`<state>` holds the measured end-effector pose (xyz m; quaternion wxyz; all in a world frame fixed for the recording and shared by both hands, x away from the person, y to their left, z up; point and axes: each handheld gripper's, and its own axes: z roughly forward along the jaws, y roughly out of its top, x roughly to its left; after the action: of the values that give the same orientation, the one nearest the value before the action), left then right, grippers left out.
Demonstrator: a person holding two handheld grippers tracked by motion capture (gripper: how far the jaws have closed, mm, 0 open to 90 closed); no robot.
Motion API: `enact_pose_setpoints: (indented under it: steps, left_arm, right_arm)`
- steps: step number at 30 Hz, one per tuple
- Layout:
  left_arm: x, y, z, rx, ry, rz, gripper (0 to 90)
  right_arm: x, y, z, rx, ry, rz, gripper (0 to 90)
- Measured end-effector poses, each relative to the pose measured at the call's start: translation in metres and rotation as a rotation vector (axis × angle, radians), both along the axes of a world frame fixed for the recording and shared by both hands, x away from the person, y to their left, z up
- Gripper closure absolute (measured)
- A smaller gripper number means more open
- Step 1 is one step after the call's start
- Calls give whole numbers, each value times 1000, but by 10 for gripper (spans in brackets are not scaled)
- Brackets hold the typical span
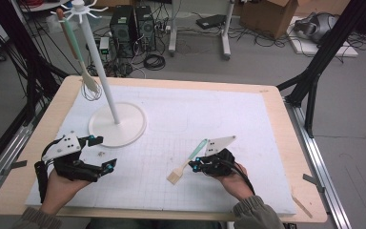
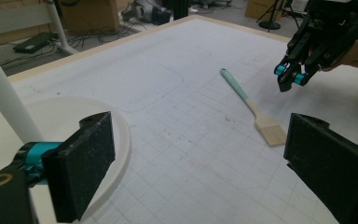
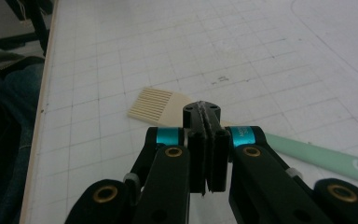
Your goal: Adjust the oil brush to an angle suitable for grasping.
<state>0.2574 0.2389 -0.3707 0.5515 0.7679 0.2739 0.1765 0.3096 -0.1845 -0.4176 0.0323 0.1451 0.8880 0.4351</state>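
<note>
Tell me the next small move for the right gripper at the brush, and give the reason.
Probably open the right gripper and lower it astride the brush. Its jaws are shut on nothing above the brush, which lies flat on the white mat untouched. The left gripper is open and well off to the side, near the stand.

Brush lies on mat, right of stand.

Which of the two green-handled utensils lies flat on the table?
The pastry brush, lying beside the right gripper. The whisk hangs from the white stand instead.
</note>
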Motion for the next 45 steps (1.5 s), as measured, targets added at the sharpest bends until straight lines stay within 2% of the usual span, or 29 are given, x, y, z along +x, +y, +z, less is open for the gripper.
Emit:
enact_pose_setpoints:
  steps: [11,21,29,45]
  left_arm:
    - [-3,-1,-11,11,12,6,63]
    - [-5,0,-10,5,-3,20,63]
    - [-4,-2,-10,6,-6,15,63]
    - [-3,-2,-10,0,-10,10,63]
  right_arm:
    - [6,18,-9,-57,8,62,895]
    - [7,33,-20,-125,10,103,895]
    - [9,41,-21,-120,-17,97,896]
    - [18,69,-21,-120,-36,79,895]
